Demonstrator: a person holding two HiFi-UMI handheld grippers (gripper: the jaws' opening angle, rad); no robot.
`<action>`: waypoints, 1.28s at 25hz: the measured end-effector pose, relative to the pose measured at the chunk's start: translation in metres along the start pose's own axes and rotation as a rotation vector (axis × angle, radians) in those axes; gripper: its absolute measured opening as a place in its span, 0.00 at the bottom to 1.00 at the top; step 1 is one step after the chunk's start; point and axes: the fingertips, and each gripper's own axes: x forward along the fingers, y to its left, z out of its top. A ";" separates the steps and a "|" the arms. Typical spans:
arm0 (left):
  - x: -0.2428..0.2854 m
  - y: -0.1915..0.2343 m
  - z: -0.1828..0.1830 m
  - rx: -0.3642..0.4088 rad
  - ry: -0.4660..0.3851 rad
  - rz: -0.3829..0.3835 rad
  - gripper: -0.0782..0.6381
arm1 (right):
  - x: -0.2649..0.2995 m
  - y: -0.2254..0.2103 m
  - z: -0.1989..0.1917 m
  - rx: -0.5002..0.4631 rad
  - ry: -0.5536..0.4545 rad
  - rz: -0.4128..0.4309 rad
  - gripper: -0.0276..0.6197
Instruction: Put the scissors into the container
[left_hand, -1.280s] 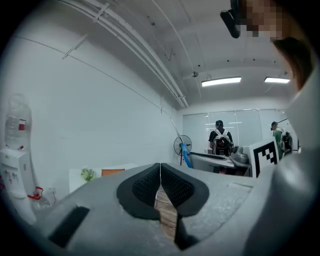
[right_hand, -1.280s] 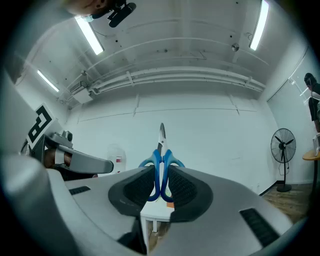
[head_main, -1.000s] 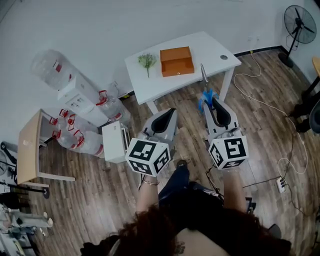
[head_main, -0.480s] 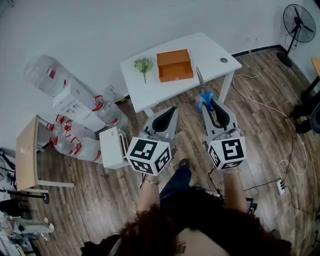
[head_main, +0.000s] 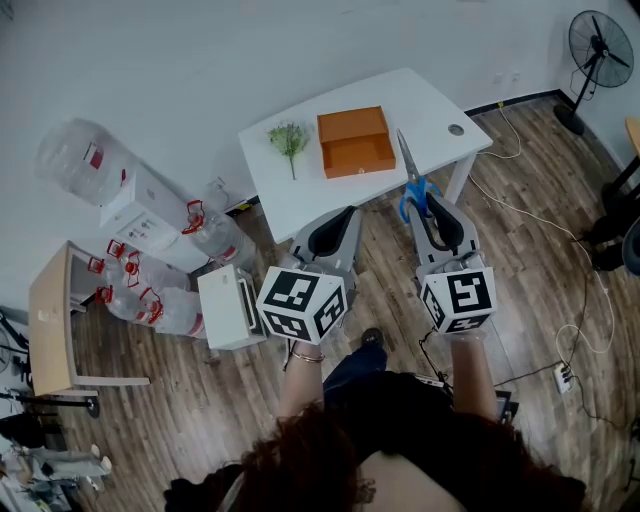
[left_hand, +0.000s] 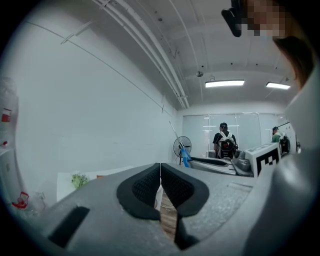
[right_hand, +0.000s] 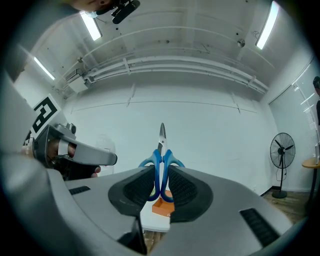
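1. Wood-plank floor (head_main: 520, 250) runs up to a plain white wall, and a white counter (head_main: 300, 195) stands against that wall.
2. On the counter sit an orange container (head_main: 355, 142), open on top, and a small green sprig (head_main: 291, 138) to its left, apart from it.
3. The right hand-held gripper (head_main: 432, 205) is clamped on the scissors (head_main: 413, 192). Its pads press on the blue handle loops from both sides.
4. The blades are together and point away from that gripper toward the wall.
5. In the head view the blade tip lies over the counter's front part, just right of the container. The scissors are in the air and outside the container.
6. The left hand-held gripper (head_main: 340, 218) is level with the right one, short of the counter's front edge. Its pads meet with nothing between them.
7. Clear water bottles (head_main: 160, 300) with red handles are piled at the left beside a white box (head_main: 228, 295) and a small wooden table (head_main: 50, 320).
8. A standing fan (head_main: 598, 45) is at the far right, and a pale cable (head_main: 560, 250) loops across the floor to a power strip (head_main: 563, 377).
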 end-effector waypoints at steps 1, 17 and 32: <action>0.003 0.006 0.001 0.000 0.000 -0.003 0.13 | 0.007 0.000 0.000 -0.003 0.002 -0.002 0.17; 0.047 0.090 0.011 -0.022 -0.022 -0.039 0.13 | 0.102 0.003 -0.016 -0.037 0.052 -0.025 0.17; 0.089 0.122 0.006 -0.040 -0.007 -0.057 0.13 | 0.148 -0.013 -0.041 -0.066 0.111 -0.024 0.17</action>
